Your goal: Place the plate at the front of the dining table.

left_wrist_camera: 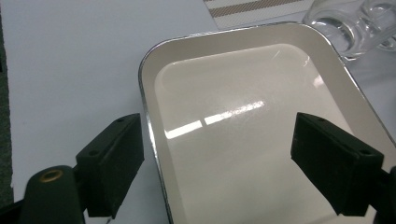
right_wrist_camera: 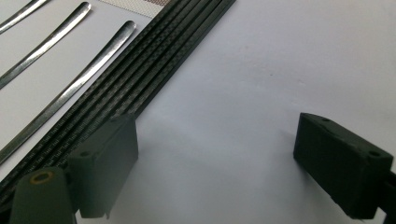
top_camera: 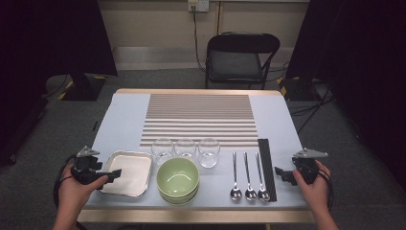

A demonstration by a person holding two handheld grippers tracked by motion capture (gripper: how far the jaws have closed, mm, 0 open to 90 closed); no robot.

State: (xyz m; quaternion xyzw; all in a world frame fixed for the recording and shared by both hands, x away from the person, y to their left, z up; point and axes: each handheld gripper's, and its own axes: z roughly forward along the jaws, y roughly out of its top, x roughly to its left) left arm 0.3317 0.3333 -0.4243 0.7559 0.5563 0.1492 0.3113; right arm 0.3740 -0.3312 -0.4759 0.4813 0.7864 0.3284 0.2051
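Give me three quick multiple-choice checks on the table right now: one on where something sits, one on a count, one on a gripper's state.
1. Where is the tray?
A. left of the green bowls
B. on the striped mat
C. right of the spoons

2. How many spoons lie beside the black chopsticks?
A. one
B. three
C. five

3. How does the left gripper stand?
A. shut on the tray rim
B. shut on a glass
C. open, jaws either side of the tray's rim

Answers: 1 A, the high view shows the tray left of the bowls; 2 B, three handles lie side by side; 3 C, both pads stand clear of the rim.
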